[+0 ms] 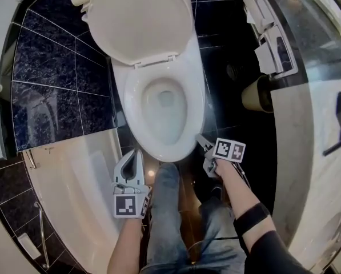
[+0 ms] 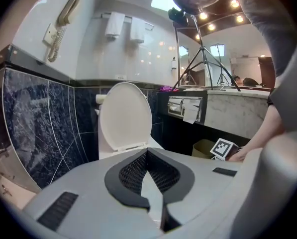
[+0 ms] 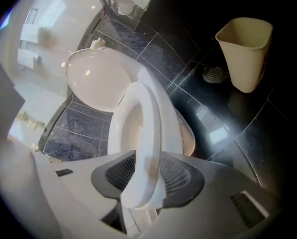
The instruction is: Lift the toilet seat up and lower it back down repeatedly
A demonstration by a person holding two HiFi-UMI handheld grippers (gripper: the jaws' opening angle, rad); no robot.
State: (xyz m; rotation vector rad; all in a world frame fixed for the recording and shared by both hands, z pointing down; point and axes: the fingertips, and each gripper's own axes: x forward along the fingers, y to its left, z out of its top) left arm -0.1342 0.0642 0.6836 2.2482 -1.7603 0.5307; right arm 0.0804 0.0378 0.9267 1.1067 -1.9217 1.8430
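Right hand-held gripper is clamping wide on the front rim of the toilet seat, which is lying down at the bowl, so I'm guessing next up is swinging it toward the raised lid; left hand-held gripper is hanging shut and empty alongside, bin is sitting well apart, nothing's blocking.

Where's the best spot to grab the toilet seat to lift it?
Grip the toilet seat at its front rim, coming from the front-right. That end is farthest from the hinge, so it probably swings easiest, and the rim is thin enough to fit between jaws. The right hand-held gripper is clamped there.
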